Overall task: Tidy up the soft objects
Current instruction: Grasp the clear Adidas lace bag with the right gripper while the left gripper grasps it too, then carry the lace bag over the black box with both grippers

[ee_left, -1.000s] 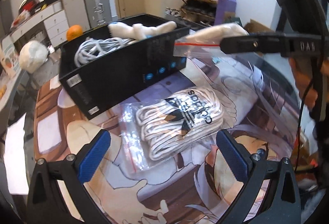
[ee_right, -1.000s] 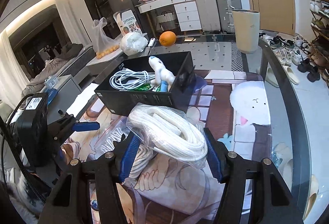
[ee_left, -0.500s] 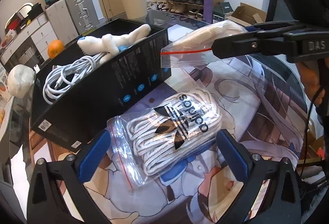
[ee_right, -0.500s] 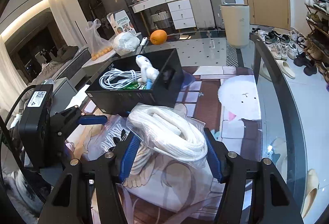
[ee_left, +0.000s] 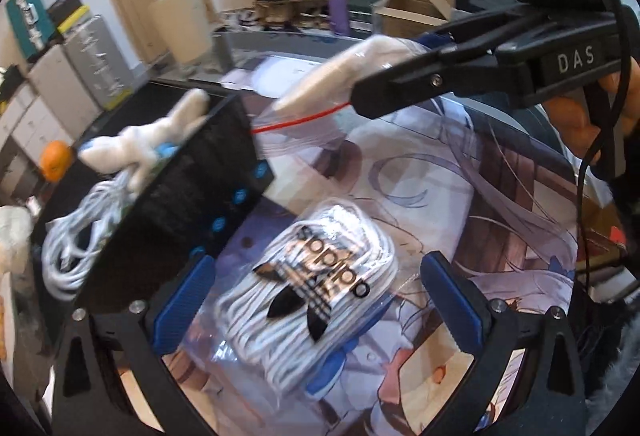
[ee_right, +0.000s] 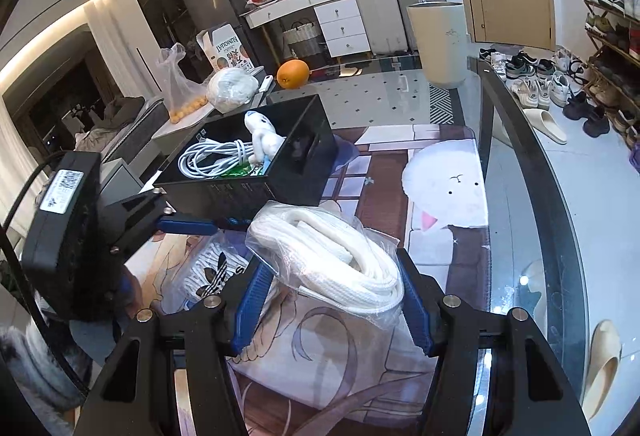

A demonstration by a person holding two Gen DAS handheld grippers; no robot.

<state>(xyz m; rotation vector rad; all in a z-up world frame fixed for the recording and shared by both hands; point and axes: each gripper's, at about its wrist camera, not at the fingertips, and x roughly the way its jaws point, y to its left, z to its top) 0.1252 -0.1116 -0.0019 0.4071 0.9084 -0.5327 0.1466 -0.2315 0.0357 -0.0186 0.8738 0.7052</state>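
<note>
- Clear plastic is the story here: the right gripper (ee_right: 332, 300) is pinching a zip bag of white rope (ee_right: 332, 252) between its blue pads, holding it up off the mat, just on the near side of the black box (ee_right: 248, 172).
- From the left wrist view that same bag (ee_left: 340, 76) hangs by the box's corner, red seal line showing, so it looks carried toward the box, not parked.
- Left gripper (ee_left: 316, 308) hovers with its jaws spread wide, straddling a second bag, the white laces with the black trefoil logo (ee_left: 316, 288); the pads sit either side without pressing, a line-up for a grab, most likely.
- That laces bag lies flat on the printed mat (ee_left: 460, 196), right against the box's near wall.
- Inside the box (ee_left: 200, 204) already: a white plush toy (ee_left: 140, 144) and a coil of white cable (ee_left: 76, 236), which suggests the box is the collecting spot for soft things.
- Beyond the box, an orange (ee_right: 294, 74) sits on the glass table (ee_right: 520, 196), well clear of the action.
- Judgement: one bag airborne and one still to lift, so the sorting is partway through.
</note>
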